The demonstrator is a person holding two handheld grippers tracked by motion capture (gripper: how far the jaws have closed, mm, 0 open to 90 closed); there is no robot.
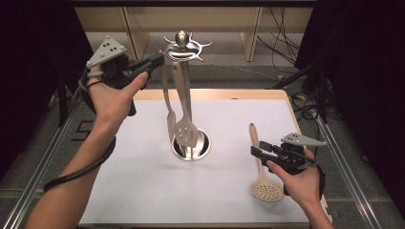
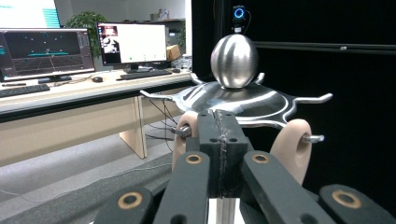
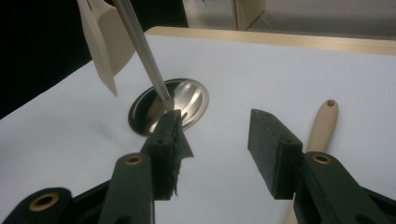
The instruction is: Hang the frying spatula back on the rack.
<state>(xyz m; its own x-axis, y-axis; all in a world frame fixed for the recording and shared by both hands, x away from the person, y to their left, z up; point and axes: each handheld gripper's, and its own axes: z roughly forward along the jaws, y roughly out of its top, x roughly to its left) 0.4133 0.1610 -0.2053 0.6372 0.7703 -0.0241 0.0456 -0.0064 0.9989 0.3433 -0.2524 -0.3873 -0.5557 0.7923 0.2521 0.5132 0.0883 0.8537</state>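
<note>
high view: your left gripper (image 1: 155,60), jaws together, meets the hung spatula (image 1: 170,112) handle; light, stiff, smooth, so grip its narrow neck; right gripper (image 1: 258,151) gapes over the skimmer (image 1: 266,190).

Polished metal rack (image 1: 184,45); matt beige plastic skimmer (image 1: 264,179); smooth white tabletop (image 1: 143,181).

Your table (image 1: 143,191) fills the middle of the frame, white-topped with a pale wooden edge. The utensil stand's round steel base (image 1: 204,149) sits at its centre; a beige skimmer (image 1: 265,188) lies flat at lower right.
</note>
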